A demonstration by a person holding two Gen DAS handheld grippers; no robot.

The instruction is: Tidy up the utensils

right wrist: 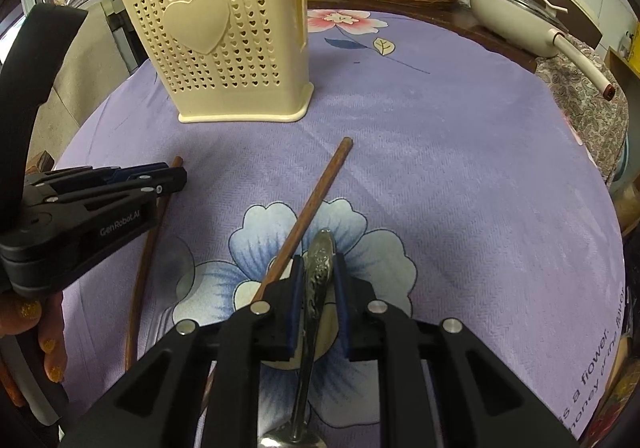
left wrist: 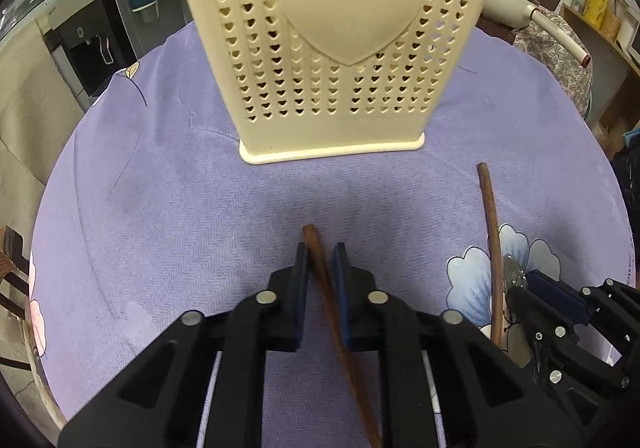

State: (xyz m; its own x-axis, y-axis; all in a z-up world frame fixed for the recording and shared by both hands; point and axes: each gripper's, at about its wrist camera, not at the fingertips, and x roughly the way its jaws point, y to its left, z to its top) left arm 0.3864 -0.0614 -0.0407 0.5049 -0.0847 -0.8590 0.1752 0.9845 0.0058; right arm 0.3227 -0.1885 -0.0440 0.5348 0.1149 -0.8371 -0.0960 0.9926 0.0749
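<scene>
1. The purple flowered tablecloth (right wrist: 460, 168) fills both views; I judge it is the work surface for sorting the utensils.
2. The cream holder (left wrist: 336, 48) with heart cut-outs stands upright at top centre of my left view and upper left of my right view. Its rim is cut off, so I cannot see what is inside.
3. My left gripper (left wrist: 322, 260) has its jaws nearly together on a wooden chopstick (left wrist: 316, 248), tip poking forward; its far end is cut off at the bottom edge.
4. A second chopstick (right wrist: 316, 204) lies loose on the cloth, centre of my right view.
5. My right gripper (right wrist: 320, 268) is pinched on a metal spoon (right wrist: 320, 260) by its handle; the bowl is barely visible at the bottom edge.
</scene>
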